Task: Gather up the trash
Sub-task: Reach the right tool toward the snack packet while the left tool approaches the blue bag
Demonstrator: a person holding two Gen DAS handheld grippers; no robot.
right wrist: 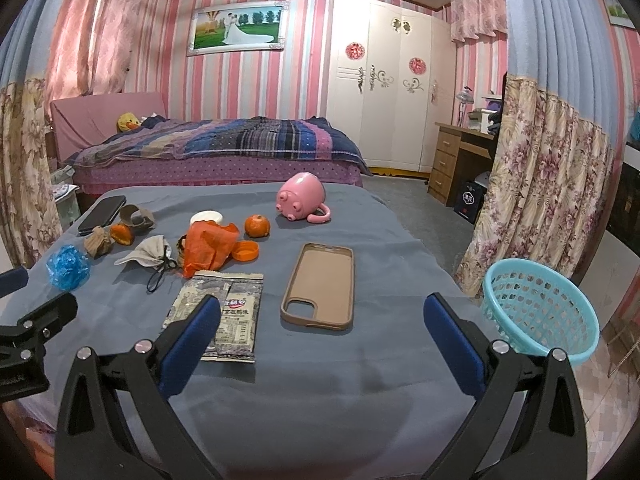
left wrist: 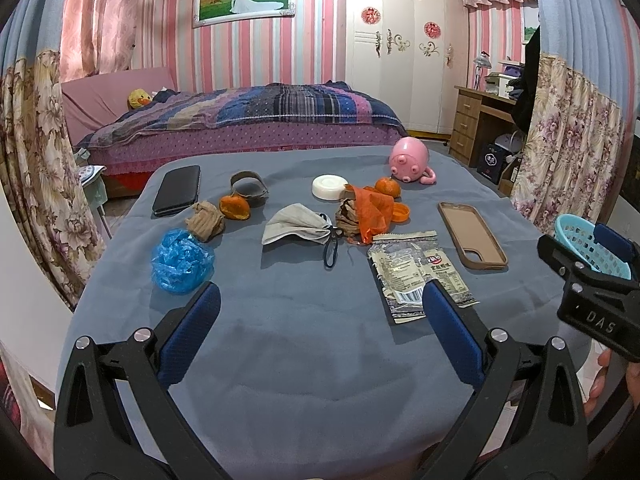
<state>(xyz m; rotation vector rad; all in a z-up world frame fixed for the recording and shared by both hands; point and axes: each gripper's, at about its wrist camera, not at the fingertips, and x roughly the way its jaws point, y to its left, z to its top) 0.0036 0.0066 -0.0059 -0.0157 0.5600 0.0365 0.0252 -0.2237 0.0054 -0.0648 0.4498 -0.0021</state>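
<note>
Both views are fisheye, each looking forward along its own tool's two blue-padded fingers from low over the near edge of the grey-covered worktop [left wrist: 304,344], facing the bed [left wrist: 248,120] and the pink-striped far wall. The left wrist view sits further left and catches the right tool [left wrist: 592,272] at its right edge; the right wrist view sits further right and catches the left tool [right wrist: 24,320] at its left edge. They share the worktop's scattered items, among them the snack wrapper [left wrist: 416,272] [right wrist: 224,312] and the phone case [left wrist: 472,236] [right wrist: 320,284], close before both.
</note>
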